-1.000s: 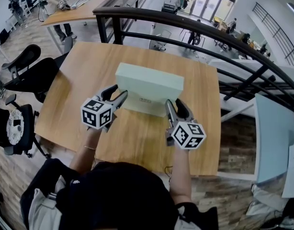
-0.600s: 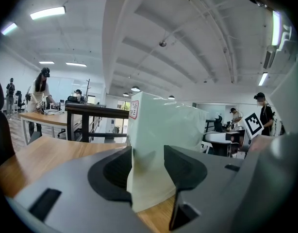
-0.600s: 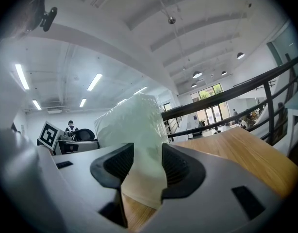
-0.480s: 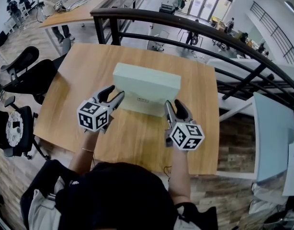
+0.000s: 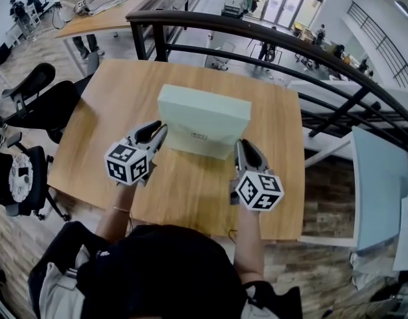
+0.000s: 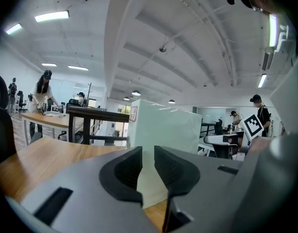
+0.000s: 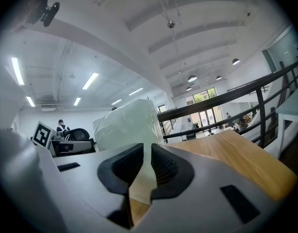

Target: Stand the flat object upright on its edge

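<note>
The flat object is a pale green box (image 5: pixel 204 115) that stands upright on its long edge in the middle of the wooden table (image 5: pixel 104 111). My left gripper (image 5: pixel 159 133) sits just off the box's lower left corner. My right gripper (image 5: pixel 242 149) sits just off its lower right corner. Both pairs of jaws have just been closing and now stand almost together, with nothing between them. In the left gripper view the box (image 6: pixel 163 125) rises beyond the left gripper (image 6: pixel 148 164). The right gripper view shows the box (image 7: pixel 127 125), wrapped in clear film, behind the right gripper (image 7: pixel 145 169).
A black railing (image 5: pixel 257 32) runs along the table's far side and down its right. Black office chairs (image 5: pixel 38 98) stand to the left. A pale blue tabletop (image 5: pixel 383 185) lies lower right. Another desk (image 5: pixel 104 15) with people stands far left.
Both grippers' jaws have gone from wide apart to nearly together. The box has not moved and still stands on its edge. The hands have stayed about where they were.
</note>
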The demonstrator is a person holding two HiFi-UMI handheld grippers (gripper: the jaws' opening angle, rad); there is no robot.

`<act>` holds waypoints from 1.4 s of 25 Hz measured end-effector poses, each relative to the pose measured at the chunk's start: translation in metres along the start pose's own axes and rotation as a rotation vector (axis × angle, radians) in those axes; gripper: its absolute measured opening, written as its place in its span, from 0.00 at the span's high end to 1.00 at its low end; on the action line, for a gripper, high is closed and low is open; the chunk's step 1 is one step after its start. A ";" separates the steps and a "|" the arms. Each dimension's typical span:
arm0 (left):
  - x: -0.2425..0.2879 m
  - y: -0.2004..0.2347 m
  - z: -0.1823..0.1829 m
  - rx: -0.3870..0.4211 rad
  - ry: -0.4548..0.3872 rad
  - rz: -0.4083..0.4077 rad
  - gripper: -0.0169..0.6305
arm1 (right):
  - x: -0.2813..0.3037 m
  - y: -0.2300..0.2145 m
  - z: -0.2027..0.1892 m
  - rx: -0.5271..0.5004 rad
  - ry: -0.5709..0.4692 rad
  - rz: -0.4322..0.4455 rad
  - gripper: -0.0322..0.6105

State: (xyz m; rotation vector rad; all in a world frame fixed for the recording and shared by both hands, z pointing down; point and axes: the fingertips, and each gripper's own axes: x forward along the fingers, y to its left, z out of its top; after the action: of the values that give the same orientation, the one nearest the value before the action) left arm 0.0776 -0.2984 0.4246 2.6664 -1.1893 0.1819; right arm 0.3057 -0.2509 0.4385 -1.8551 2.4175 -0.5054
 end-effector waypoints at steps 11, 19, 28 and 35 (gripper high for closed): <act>-0.011 -0.003 -0.013 0.011 0.035 -0.010 0.91 | -0.005 0.006 -0.011 0.003 0.020 -0.003 0.89; -0.013 -0.008 -0.020 -0.003 0.044 -0.016 0.91 | -0.011 0.010 -0.017 0.007 0.031 0.012 0.90; -0.015 -0.012 -0.026 -0.010 0.059 -0.026 0.91 | -0.013 0.014 -0.022 0.020 0.047 0.023 0.90; -0.018 -0.009 -0.031 -0.022 0.064 -0.014 0.91 | -0.014 0.016 -0.026 0.023 0.049 0.028 0.90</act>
State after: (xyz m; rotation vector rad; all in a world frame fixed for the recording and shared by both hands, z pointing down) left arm 0.0719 -0.2724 0.4494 2.6290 -1.1459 0.2487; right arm 0.2887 -0.2287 0.4562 -1.8184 2.4532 -0.5806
